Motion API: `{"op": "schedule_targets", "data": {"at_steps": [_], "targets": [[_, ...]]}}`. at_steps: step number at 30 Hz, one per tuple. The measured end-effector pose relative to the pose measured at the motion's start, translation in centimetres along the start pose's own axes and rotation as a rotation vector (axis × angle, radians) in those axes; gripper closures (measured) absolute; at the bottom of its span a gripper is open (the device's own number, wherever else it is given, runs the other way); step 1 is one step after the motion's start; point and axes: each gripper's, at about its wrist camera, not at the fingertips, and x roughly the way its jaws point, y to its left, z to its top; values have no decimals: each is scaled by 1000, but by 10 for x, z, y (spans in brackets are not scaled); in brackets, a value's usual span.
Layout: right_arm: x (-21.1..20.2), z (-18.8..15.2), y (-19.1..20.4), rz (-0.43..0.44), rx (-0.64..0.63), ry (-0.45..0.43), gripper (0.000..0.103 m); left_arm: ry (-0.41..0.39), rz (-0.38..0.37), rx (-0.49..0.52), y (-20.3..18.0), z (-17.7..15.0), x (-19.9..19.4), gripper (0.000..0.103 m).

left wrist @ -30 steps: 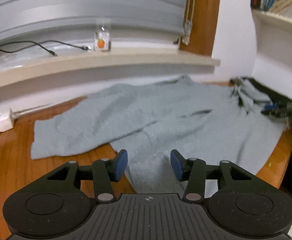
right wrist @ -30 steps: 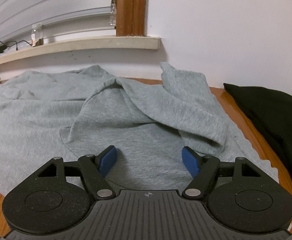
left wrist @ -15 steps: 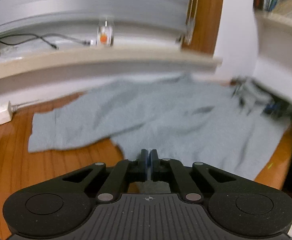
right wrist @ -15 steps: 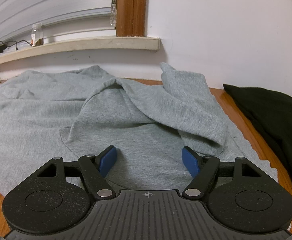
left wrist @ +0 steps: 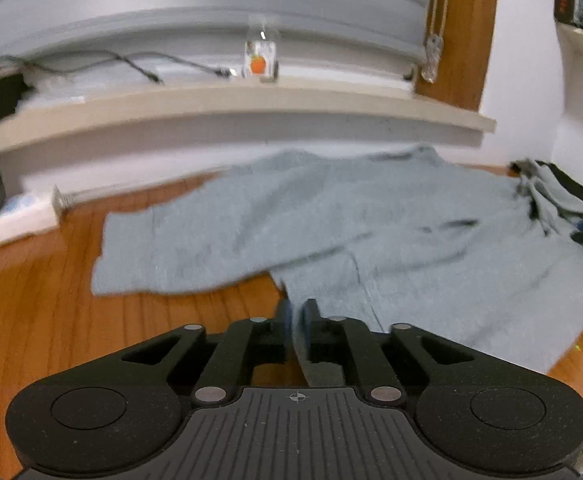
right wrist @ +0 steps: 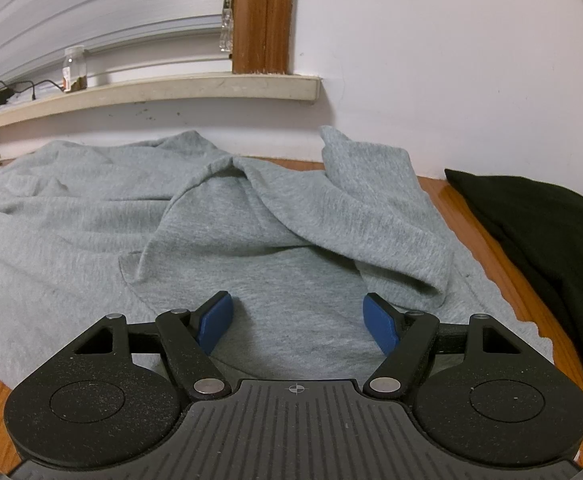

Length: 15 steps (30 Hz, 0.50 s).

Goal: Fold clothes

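In the left wrist view, the left tool (left wrist: 297, 320) sits low over the near edge of a grey garment (left wrist: 391, 240). Its jaws stand a narrow gap apart and have just been opening a little; a strip of the garment's near hem runs between the blue pads (left wrist: 288, 318). The picture is blurred, so I cannot tell whether the pads press on the cloth. The garment lies spread on a wooden counter (left wrist: 31, 308), with one sleeve reaching to the left and the body stretching to the right edge. Far behind it runs a pale window sill (left wrist: 231, 106) carrying a small glass jar (left wrist: 261, 60) with an orange mark and a dark cable (left wrist: 131, 62). A white power strip (left wrist: 15, 220) lies at the far left of the counter.

In the right wrist view, the right tool (right wrist: 297, 316) hangs just above the garment (right wrist: 71, 232) with its jaws wide apart and nothing gripped; only flat grey cloth shows between the blue pads (right wrist: 214, 322). Beyond it, part of the garment is folded over into a raised ridge, and a loose flap lies to the right, near the wall. A black cloth (right wrist: 539, 232) rests on the counter (right wrist: 503, 264) at the right, just beside the garment's wavy edge. The sill (right wrist: 171, 90) and jar (right wrist: 74, 68) appear far left.
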Motion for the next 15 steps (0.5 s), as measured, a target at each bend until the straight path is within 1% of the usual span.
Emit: {"op": "schedule_targets", "data": {"at_steps": [1, 3, 5, 6, 7, 9, 11, 15], "targets": [[0, 0, 0, -1, -2, -1, 31, -19, 15, 18, -6, 5, -1, 58], [0, 0, 0, 0, -4, -1, 31, -56, 17, 61, -19, 16, -3, 49], [0, 0, -1, 1, -4, -2, 31, -78, -27, 93, -33, 29, 2, 40], [0, -1, -1, 1, -5, -2, 31, -87, -56, 107, -41, 35, 5, 33], [0, -1, -1, 0, -6, -3, 31, -95, -76, 127, -49, 40, 10, 30], [0, 0, -1, 1, -5, -2, 31, -107, -104, 177, -70, 48, 23, 29], [0, 0, -1, 3, -4, -2, 31, -109, -120, 226, -89, 53, 39, 27], [0, 0, -1, 4, -5, -1, 31, -63, -172, 293, -115, 52, 69, 26]]}}
